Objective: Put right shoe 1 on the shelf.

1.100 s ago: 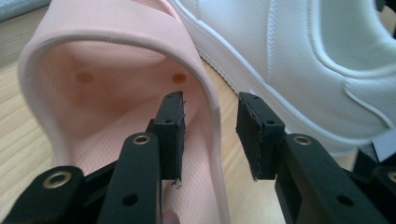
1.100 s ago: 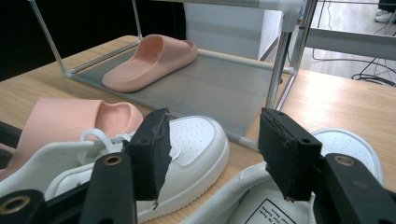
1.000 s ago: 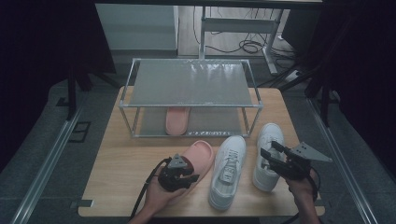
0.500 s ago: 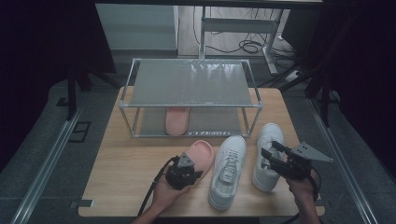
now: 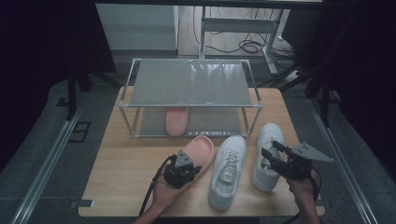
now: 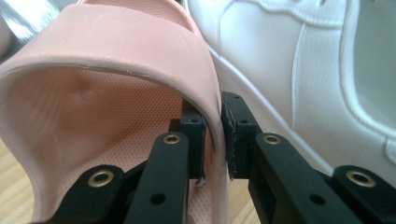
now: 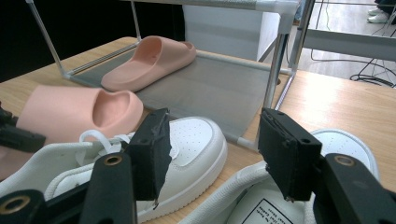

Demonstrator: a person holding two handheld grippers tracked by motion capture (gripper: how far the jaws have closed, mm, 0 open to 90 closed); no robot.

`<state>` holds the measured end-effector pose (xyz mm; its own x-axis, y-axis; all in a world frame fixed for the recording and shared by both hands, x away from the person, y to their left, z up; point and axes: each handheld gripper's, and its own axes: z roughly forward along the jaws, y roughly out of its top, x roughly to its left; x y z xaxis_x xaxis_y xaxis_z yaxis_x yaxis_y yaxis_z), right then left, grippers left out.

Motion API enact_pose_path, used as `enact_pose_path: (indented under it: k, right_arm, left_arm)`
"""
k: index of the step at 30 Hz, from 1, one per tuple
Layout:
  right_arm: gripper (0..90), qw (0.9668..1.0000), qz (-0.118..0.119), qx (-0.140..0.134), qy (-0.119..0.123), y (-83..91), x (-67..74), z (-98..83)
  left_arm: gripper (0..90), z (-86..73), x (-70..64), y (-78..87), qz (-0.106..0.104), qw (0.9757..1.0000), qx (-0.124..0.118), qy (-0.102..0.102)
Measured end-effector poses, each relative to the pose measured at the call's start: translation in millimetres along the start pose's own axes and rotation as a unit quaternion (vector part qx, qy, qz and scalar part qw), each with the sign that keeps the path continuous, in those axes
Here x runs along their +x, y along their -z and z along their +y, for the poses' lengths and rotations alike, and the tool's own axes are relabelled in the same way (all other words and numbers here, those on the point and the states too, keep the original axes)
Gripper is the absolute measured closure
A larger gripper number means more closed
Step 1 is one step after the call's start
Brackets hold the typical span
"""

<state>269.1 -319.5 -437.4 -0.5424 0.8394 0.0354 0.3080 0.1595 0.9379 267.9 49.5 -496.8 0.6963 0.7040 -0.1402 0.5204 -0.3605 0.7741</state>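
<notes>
The left tool has just been closing and now pinches the right-hand wall of the pink slipper's strap, one pad inside the upper and the other outside, as the left gripper view shows. That thin band is probably chosen because it is the one part of the slipper slim enough to fit between the jaws, and a grip there should let the shoe hang toe-forward when lifted. The slipper lies on the near half of the tabletop, toe pointing far, just in front of the wire shoe rack and just left of the left white sneaker, nearly touching it

Its mate, the second pink slipper, already sits on the rack's lower shelf, left of centre, so the free space beside it looks like the intended spot; pairs are likely being kept together

The right tool hovers with its jaws wide apart over the right white sneaker, gripping nothing. It seems parked there to wait its turn, lined up with the sneaker's collar for a later pick while staying clear of the left hand's path
</notes>
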Motion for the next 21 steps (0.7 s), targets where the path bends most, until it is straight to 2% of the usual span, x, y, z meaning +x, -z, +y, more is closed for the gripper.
enact_pose_path:
  k: [5, 10, 13, 18, 21]
  right_arm:
    - [44.3, 1.0, 0.0, 0.001, 0.001, -0.7, 0.5, -0.1]
    - [44.3, 1.0, 0.001, 0.001, 0.001, -0.9, 0.5, -0.2]
    - [44.3, 1.0, 0.0, 0.001, 0.0, -1.0, -0.2, -0.6]
    - [44.3, 1.0, 0.0, 0.0, 0.0, -0.3, -0.3, -0.3]
    - [44.6, 1.0, 0.001, 0.001, 0.001, -0.2, -0.4, -0.4]
  left_arm:
    - [80.5, 11.6, 0.4, 0.9, 0.003, 0.9998, -0.019, 0.0]
    - [80.4, 23.8, -0.7, -3.5, 0.003, 0.9996, -0.028, 0.002]
    - [80.4, 39.0, -2.3, -9.4, 0.007, 0.9992, -0.039, 0.0]
    - [80.5, 53.3, -1.2, -17.9, 0.017, 0.9987, -0.048, 0.002]
    - [80.5, 65.2, 4.2, -30.8, 0.027, 0.998, -0.054, 0.017]
